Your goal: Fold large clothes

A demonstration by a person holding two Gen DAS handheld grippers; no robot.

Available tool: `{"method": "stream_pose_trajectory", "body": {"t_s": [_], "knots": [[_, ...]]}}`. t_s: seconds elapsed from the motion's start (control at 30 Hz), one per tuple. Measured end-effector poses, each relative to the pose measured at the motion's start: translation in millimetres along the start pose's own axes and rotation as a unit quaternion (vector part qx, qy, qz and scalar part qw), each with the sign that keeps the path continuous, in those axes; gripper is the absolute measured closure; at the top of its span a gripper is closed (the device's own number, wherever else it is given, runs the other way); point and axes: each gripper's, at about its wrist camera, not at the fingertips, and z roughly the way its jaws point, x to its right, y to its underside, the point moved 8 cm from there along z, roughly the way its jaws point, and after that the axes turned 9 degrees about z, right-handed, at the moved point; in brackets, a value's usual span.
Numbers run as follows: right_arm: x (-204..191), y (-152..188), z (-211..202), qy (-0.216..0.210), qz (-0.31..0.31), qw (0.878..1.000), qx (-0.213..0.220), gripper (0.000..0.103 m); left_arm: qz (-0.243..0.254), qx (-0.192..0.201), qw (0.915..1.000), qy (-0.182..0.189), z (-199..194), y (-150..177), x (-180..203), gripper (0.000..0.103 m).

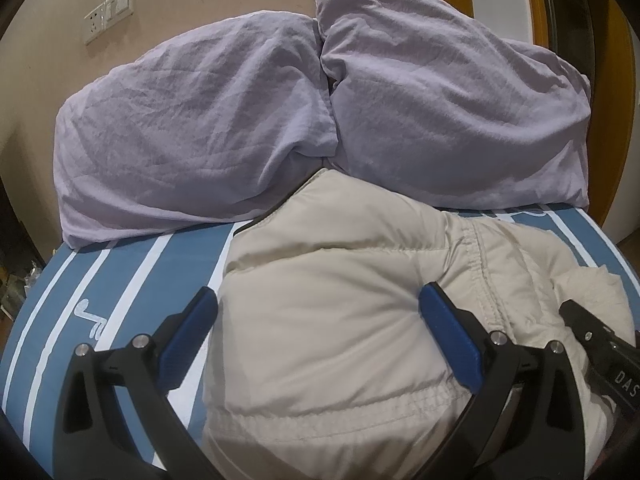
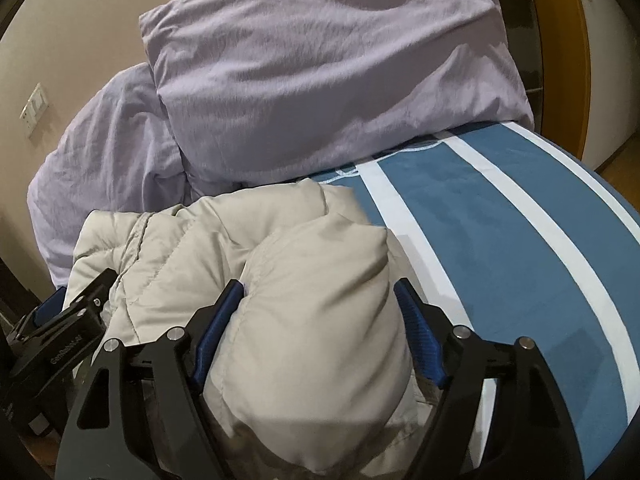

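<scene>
A beige padded jacket [image 1: 328, 312] lies bunched on the blue-and-white striped bed cover [image 1: 120, 280]. My left gripper [image 1: 318, 304] has its blue-padded fingers on either side of a thick fold of the jacket near its elastic hem. In the right wrist view my right gripper [image 2: 320, 292] has its fingers pressed on both sides of a puffy roll of the jacket [image 2: 316, 320]. The right gripper shows at the right edge of the left view [image 1: 592, 336], and the left gripper at the left edge of the right view [image 2: 68, 312].
Two lilac pillows [image 1: 192, 128] [image 1: 452, 108] lie against the beige wall at the head of the bed, just beyond the jacket. A wall socket panel [image 1: 108, 12] is at upper left. A wooden door frame [image 2: 576, 60] stands on the right. The bed cover [image 2: 500, 232] lies flat to the right.
</scene>
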Motion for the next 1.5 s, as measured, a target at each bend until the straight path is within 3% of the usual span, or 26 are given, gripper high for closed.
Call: {"method": "stream_pose_trajectory", "body": {"t_s": [0.1,0.3,0.53,0.73,0.97,1.03,1.23,1.43,1.5], "knots": [[1,-2,-10,-0.002,-0.001,1.0,-0.004,0.024,-0.003,-0.001,0.9999,0.016,-11,0,-7,0.002],[19,-11,-33,-0.031,0.026,0.999,-0.029,0.009,-0.005,-0.004,0.9989,0.046,-37,8,-25,0.002],[37,-14,-37,-0.061,0.059,0.994,-0.076,0.003,-0.042,-0.039,0.9953,0.078,-42,28,-57,0.002],[44,-2,-24,-0.109,0.108,0.978,-0.143,0.001,-0.108,-0.074,0.9809,0.144,-31,47,-67,0.002],[45,17,-7,-0.164,0.164,0.95,-0.208,0.001,-0.119,-0.084,0.9715,0.187,-25,51,-51,0.002],[45,19,-5,-0.169,0.168,0.947,-0.214,0.001,-0.126,-0.086,0.9684,0.197,-22,52,-48,0.002],[41,25,5,-0.179,0.171,0.94,-0.235,0.001,-0.174,-0.098,0.9484,0.246,-9,58,-43,0.002],[38,32,15,-0.208,0.182,0.929,-0.248,0.001,-0.238,-0.116,0.9116,0.315,4,64,-38,0.002],[37,32,15,-0.224,0.184,0.925,-0.245,0.007,-0.24,-0.111,0.9091,0.322,2,63,-37,0.005]]}}
